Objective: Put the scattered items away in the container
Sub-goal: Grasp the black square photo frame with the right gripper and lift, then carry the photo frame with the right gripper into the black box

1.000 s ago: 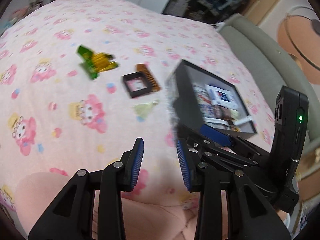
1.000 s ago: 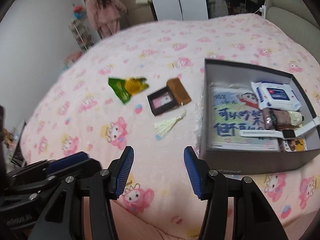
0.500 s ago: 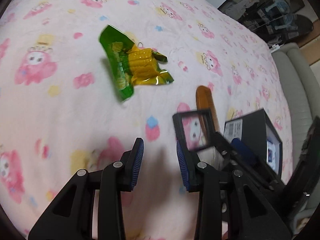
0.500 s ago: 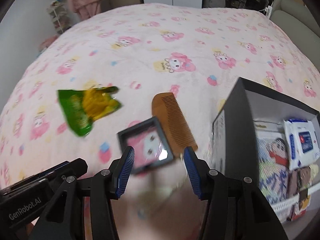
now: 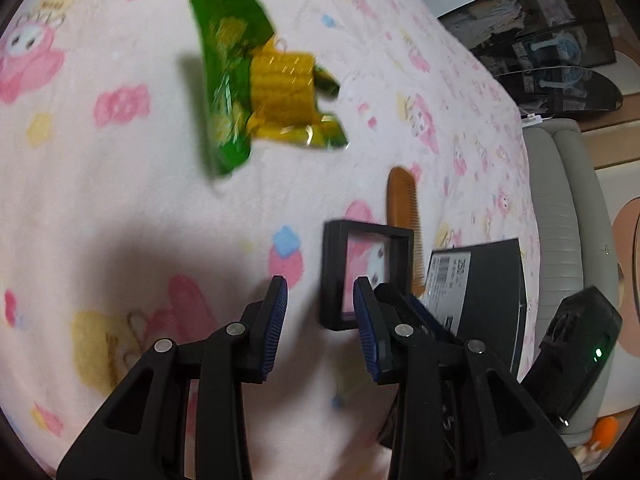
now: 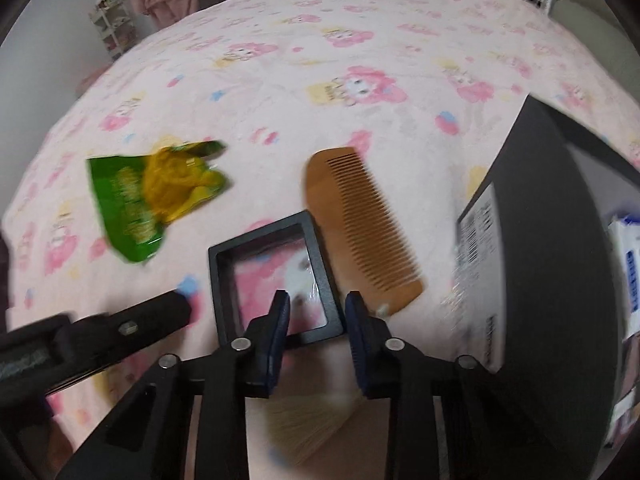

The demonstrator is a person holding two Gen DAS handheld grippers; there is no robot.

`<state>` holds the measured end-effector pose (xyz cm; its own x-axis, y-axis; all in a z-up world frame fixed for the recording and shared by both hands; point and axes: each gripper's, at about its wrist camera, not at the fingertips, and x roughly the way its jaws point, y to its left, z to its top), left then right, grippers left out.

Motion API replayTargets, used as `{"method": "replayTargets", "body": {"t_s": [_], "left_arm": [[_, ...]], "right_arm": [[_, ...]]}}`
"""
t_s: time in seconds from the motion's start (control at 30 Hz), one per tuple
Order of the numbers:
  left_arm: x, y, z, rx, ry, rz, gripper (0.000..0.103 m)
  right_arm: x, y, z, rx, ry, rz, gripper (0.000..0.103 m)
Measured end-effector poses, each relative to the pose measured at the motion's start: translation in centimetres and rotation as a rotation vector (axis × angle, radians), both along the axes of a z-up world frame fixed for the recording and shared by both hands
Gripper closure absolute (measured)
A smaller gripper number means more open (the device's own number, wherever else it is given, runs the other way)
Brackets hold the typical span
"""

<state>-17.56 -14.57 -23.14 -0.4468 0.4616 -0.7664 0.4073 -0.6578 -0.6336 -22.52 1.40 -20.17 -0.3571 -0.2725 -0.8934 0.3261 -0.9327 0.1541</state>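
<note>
Left wrist view: my left claw [image 5: 320, 304] is open with nothing between its blue pads [image 5: 279, 312], low over the bed [image 5: 100, 184]. A corn packet [image 5: 264, 92], green and yellow, lies ahead and to the left. A black frame [image 5: 366, 256] sits just beside the right pad; I cannot tell whether they touch. A comb [image 5: 404, 216] lies along the frame's far side, and the black box [image 5: 480, 280] stands past it on the right. The view is blurred.

Right wrist view: my right claw [image 6: 314, 330] is open. Its tips straddle the near right corner of the frame [image 6: 276, 276]; contact cannot be confirmed. The comb [image 6: 360, 228] lies just right of the frame, and its pale tassel [image 6: 308, 424] shows beneath the claw. The packet [image 6: 152, 196] lies well to the left. The box [image 6: 552, 264] stands on the right with a white wipes pack [image 6: 630, 264] inside.
</note>
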Motion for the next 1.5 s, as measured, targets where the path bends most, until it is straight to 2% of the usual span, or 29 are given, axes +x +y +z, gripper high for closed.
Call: {"method": "replayTargets", "body": {"t_s": [0.1,0.2,0.27,0.4,0.5,0.53,0.73,0.9,1.07,1.17,1.23,1.3,1.4,1.5], "left_arm": [[1.0,0.1,1.0,-0.041,0.016,-0.001,0.070],[0.7,-0.2,1.3,-0.099,0.009,0.028,0.070],[0.2,-0.5,1.1,-0.097,0.017,0.038,0.070],[-1.5,0.2,0.8,-0.223,0.016,0.015,0.070],[-2.2,0.8,0.2,-0.144,0.024,-0.034,0.074],[-2.2,1.1,0.2,-0.144,0.020,-0.051,0.075],[-0.2,2.0,1.3,-0.150,0.014,-0.091,0.077],[3.0,3.3,3.3,-0.235,0.031,-0.131,0.077],[6.1,3.6,1.7,-0.185,-0.063,-0.148,0.077],[5.8,3.4,1.5,-0.183,-0.063,-0.139,0.072],[5.0,3.8,0.4,-0.202,-0.095,-0.148,0.068],[4.0,4.5,-1.2,-0.238,-0.164,-0.178,0.069],[4.5,4.5,-0.2,-0.238,-0.125,-0.171,0.068],[6.2,4.2,1.5,-0.192,-0.056,-0.176,0.069]], "right_arm": [[1.7,-0.5,0.4,-0.046,-0.025,0.046,0.086],[2.7,-1.1,0.7,-0.042,-0.008,0.071,0.086],[2.3,-1.0,0.5,-0.029,-0.001,0.057,0.086],[0.7,-0.2,-0.8,-0.067,-0.036,0.033,0.086],[0.9,-0.4,-0.9,-0.075,-0.016,0.079,0.088],[1.1,-0.5,-0.7,-0.070,-0.010,0.089,0.089],[3.2,0.1,0.5,-0.068,-0.011,0.096,0.089],[6.0,0.6,1.1,-0.062,-0.027,0.110,0.089],[8.9,1.1,0.6,-0.047,-0.054,0.112,0.089],[9.6,1.0,-0.2,-0.021,-0.078,0.120,0.087],[9.5,0.6,-1.3,0.003,-0.103,0.132,0.087],[9.4,0.0,-2.0,0.036,-0.080,0.149,0.087],[9.9,0.3,-0.9,0.025,-0.055,0.140,0.087],[10.8,1.2,0.9,-0.006,-0.027,0.137,0.087]]}}
